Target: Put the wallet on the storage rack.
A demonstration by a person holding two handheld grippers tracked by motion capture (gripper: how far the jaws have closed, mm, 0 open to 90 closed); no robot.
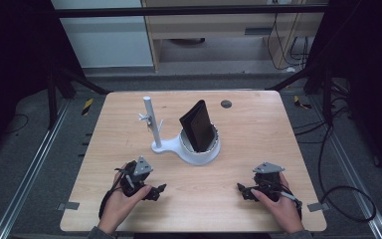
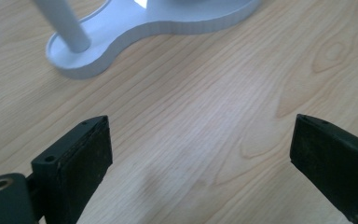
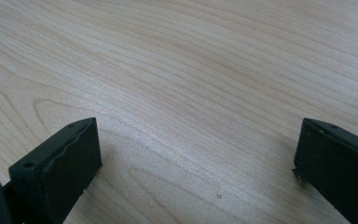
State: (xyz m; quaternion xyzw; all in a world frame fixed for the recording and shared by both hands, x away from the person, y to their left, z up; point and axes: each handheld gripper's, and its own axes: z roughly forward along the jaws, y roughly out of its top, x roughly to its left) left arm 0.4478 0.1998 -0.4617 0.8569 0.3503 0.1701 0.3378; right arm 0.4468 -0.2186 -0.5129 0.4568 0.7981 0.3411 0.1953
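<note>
A white stand (image 1: 165, 146) rests mid-table, with an upright post (image 1: 149, 117) on its left and a round cup (image 1: 199, 152) on its right. A black wallet-like folder (image 1: 198, 125) stands tilted in the cup. My left gripper (image 1: 155, 191) lies low on the table at the front left, open, nothing between its jaws; its own view shows the stand's base (image 2: 121, 32) and post (image 2: 65, 23) ahead. My right gripper (image 1: 242, 191) lies at the front right, also open over bare wood (image 3: 191, 93). A hand holds each gripper.
The wooden table (image 1: 258, 124) has a small dark round disc (image 1: 226, 104) near its far edge. Metal rails and cables run along the floor on both sides. A black frame bar crosses above the far side.
</note>
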